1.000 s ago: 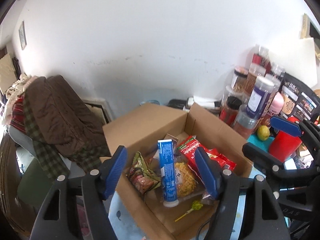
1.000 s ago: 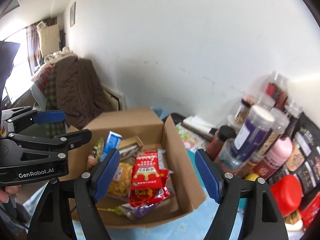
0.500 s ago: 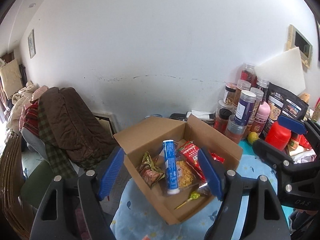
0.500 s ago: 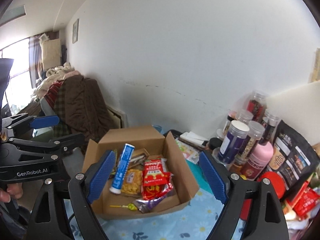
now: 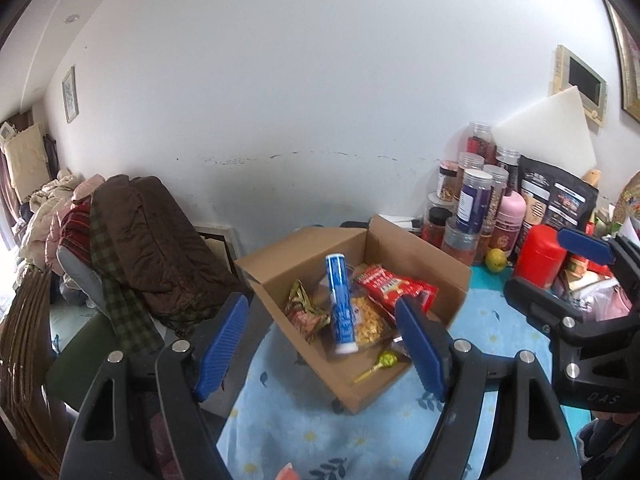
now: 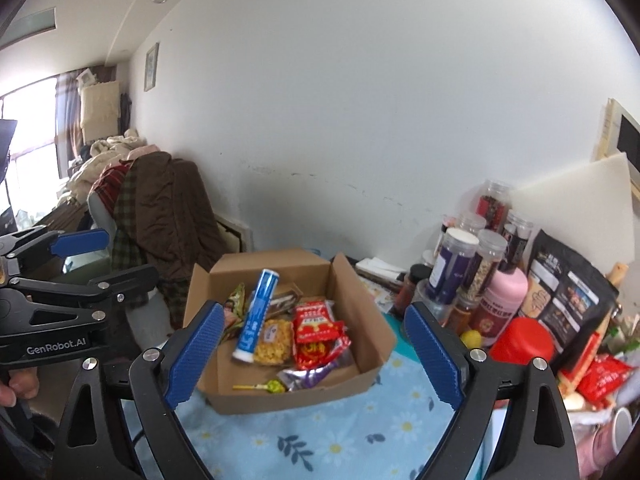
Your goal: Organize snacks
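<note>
An open cardboard box (image 5: pixel 424 256) (image 6: pixel 372 320) sits on a blue floral cloth. In it lie a blue tube (image 5: pixel 340 304) (image 6: pixel 256 316), a red packet (image 5: pixel 390 286) (image 6: pixel 316 320), a yellow snack bag (image 5: pixel 366 320) (image 6: pixel 274 340), a green-brown packet (image 5: pixel 304 312), a purple wrapper (image 6: pixel 308 376) and a green lollipop (image 5: pixel 386 360) (image 6: pixel 274 386). My left gripper (image 5: pixel 324 348) is open and empty, held back above the box's near side. My right gripper (image 6: pixel 314 354) is open and empty, also held back from the box.
Jars and bottles (image 5: pixel 474 200) (image 6: pixel 476 256), a pink bottle (image 6: pixel 504 304), a red canister (image 5: pixel 538 256) (image 6: pixel 520 344), a lemon (image 5: pixel 496 260) and black pouches (image 6: pixel 568 300) crowd the right. A chair with brown coats (image 5: pixel 136 240) (image 6: pixel 164 208) stands left. A white wall is behind.
Both grippers have pulled back and up from the box, which now looks smaller and farther. Both stay open. The box's contents have not moved.
</note>
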